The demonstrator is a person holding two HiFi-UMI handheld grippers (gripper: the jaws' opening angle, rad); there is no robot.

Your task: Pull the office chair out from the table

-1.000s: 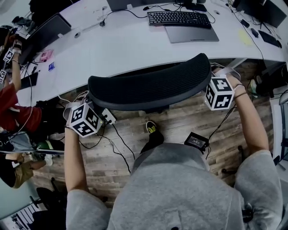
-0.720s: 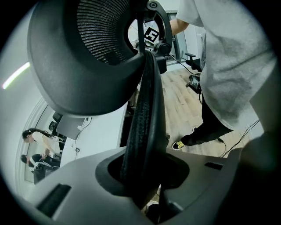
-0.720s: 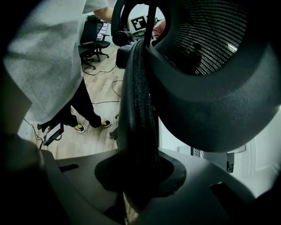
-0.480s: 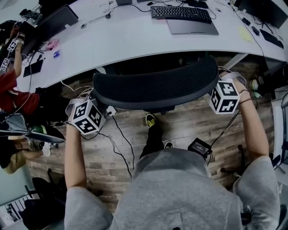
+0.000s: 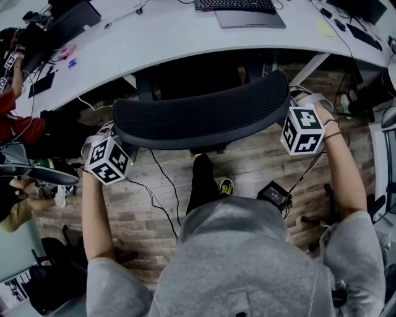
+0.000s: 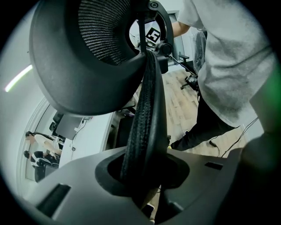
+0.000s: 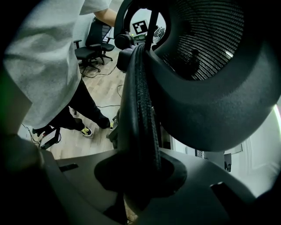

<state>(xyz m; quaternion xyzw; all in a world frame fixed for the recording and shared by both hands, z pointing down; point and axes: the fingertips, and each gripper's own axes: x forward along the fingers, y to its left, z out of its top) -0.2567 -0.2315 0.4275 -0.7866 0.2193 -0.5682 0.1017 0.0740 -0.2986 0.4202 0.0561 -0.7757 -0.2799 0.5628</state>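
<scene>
A curved white surface (image 5: 185,43) bearing a keyboard (image 5: 235,5) spans the wood-floored office. The office chair (image 5: 204,117) stands near its edge. With arms outstretched, the left claw (image 6: 142,176) and right claw (image 7: 140,176) clench the backrest's side edges.

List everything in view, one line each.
office chair: one, black mesh, centre, before the table
table: one, white, top of head view
keyboard: one, black, on the table
note: one, yellow, table's right end
floor: one, brown wood planks, beneath everything
second chair: one, black, background of right gripper view
bystander: one, red top, far left
left hand-held gripper: one, pale grey, shut on office chair's left edge
right hand-held gripper: one, pale grey, shut on its right edge
</scene>
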